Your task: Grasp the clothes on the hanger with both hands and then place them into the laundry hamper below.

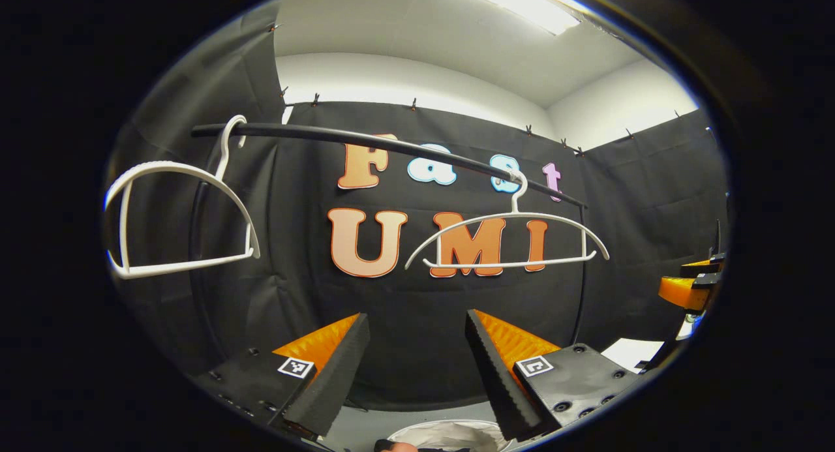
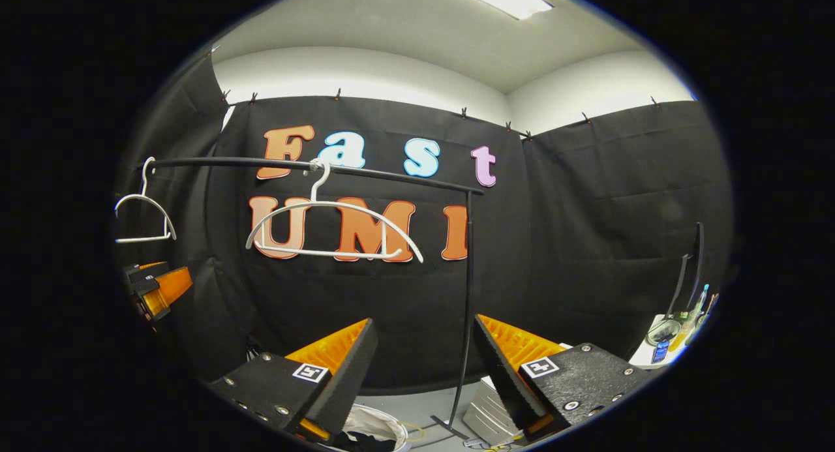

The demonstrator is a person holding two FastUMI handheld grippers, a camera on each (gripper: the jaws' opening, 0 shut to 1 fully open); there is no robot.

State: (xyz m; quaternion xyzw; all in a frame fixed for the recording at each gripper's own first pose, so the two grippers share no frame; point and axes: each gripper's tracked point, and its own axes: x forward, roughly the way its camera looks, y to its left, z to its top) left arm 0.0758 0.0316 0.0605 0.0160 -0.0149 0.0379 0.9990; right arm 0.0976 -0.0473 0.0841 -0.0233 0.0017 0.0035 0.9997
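Laundry hamper [image 1: 450, 434] just below parted left gripper [image 1: 414, 367] (hangers [image 1: 509, 240] bare).

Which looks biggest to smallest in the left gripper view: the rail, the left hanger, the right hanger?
1. Rail, spanning most of the view.
2. Right hanger.
3. Left hanger.
The hangers look nearly alike; the left one hangs nearer and turned, so their order is unsure.

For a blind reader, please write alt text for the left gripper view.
Two bare white hangers hang on a black rail before a black cloth wall. The left gripper is open below them, above the hamper's rim.
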